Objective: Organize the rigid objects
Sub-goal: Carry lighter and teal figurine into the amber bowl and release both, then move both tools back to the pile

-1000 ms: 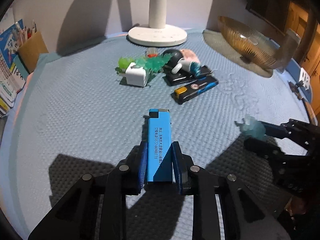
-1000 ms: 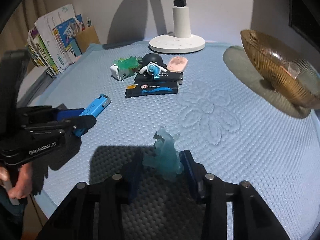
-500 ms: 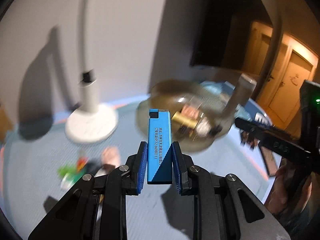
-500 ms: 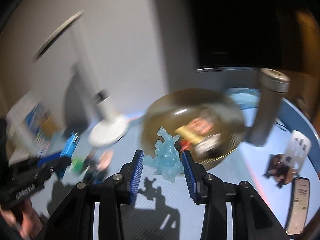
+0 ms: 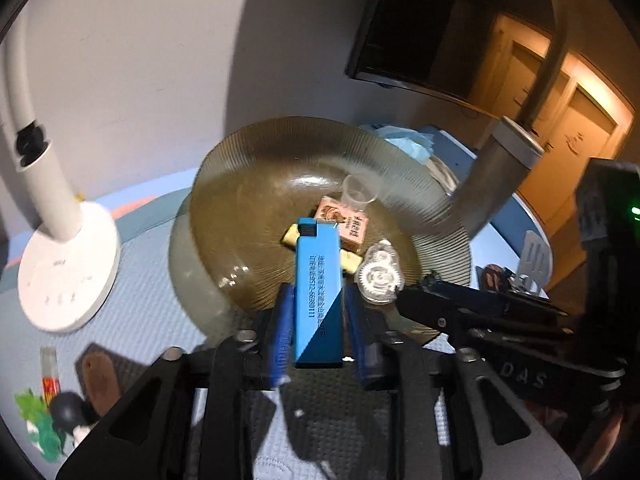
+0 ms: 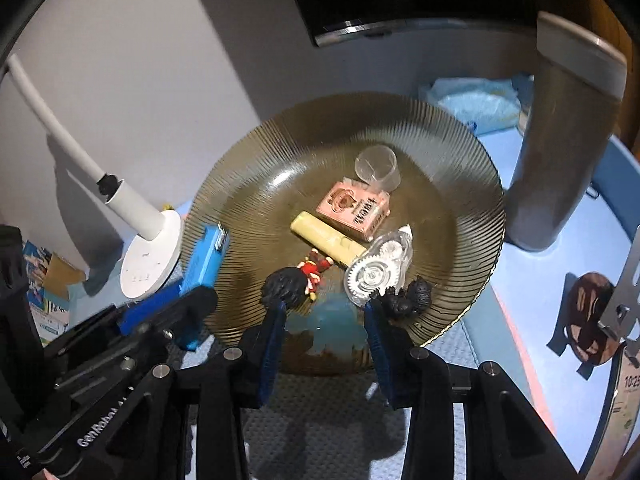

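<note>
Two handheld grippers hover side by side over the near rim of a ribbed amber glass bowl, each bringing one object to drop in. The left gripper carries a blue lighter, whose long axis runs straight out along the fingers, its black-capped end reaching forward over the bowl's hollow. Its jaws are opening, and thin gaps show on both sides of the lighter, so it stands loosely between the pads rather than clamped. The right gripper, just beside it, has a translucent pale-blue figurine between its fingers, blurred, sitting low over the bowl's near edge; these jaws are also opening, and whether the pads press the figurine cannot be told. Already lying in the bowl are a pink box, a yellow bar, a clear correction-tape dispenser, a small clear cup and little dark figures. A white desk lamp stands left of the bowl, a metal flask to its right.
</note>
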A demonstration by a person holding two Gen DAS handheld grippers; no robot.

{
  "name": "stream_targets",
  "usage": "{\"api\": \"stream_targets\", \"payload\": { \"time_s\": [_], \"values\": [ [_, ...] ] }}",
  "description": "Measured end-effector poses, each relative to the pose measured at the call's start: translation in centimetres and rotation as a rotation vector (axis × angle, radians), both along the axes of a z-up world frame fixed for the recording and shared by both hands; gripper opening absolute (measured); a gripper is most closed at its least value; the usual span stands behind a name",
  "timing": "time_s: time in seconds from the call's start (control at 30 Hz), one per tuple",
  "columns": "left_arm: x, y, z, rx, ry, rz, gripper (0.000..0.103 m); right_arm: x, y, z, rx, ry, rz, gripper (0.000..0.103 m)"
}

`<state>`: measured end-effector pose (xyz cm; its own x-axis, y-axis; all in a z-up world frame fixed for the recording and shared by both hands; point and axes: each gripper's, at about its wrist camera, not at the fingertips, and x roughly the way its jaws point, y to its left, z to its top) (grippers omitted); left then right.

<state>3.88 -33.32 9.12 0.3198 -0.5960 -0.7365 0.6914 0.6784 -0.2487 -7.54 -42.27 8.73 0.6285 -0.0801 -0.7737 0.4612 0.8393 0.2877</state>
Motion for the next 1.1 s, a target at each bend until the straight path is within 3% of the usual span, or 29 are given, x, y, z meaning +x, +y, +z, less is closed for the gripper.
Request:
{"api": "stream_targets", "payload": {
  "time_s": [0.07,0.2,0.43,0.5,0.53,0.63,0.73,0.9,1.1],
  "values": [
    [0.0,1.3,1.2,-0.026,-0.017,0.028,0.051,-1.0,-0.2,0.8,-0.003,-0.046,-0.019,0.042],
    [-0.7,6.8,4.2,-0.113,-0.032,0.089,0.053,-3.1,1.6,3.2,-0.059,-0.116,-0.003,0.045],
    [-4.4,18.7,9.3,-0.145,-0.168,0.229,0.055,-4.7,10.1,6.5,-0.138,-0.200,0.160,0.049],
    [-5.5,22.4,9.9,-0.144,-0.201,0.288,0.069,-4.9,12.9,7.2,-0.141,-0.238,0.221,0.049],
    [-6.2,24.3,9.8,-0.140,-0.212,0.322,0.070,-5.0,14.1,7.3,-0.145,-0.249,0.245,0.053],
    [-7.2,28.5,8.1,-0.115,-0.217,0.420,0.070,-4.7,18.0,6.7,-0.177,-0.281,0.301,0.060],
    [-6.3,30.8,5.1,-0.108,-0.125,0.452,0.069,-3.1,20.6,4.4,-0.180,-0.238,0.337,0.060],
    [-4.4,31.4,0.4,-0.035,-0.038,0.432,0.068,0.1,23.0,-1.1,-0.142,-0.156,0.405,0.060],
    [-3.4,29.9,-3.7,0.052,-0.027,0.377,0.068,1.3,24.1,-5.4,-0.183,-0.120,0.466,0.060]
  ]
}}
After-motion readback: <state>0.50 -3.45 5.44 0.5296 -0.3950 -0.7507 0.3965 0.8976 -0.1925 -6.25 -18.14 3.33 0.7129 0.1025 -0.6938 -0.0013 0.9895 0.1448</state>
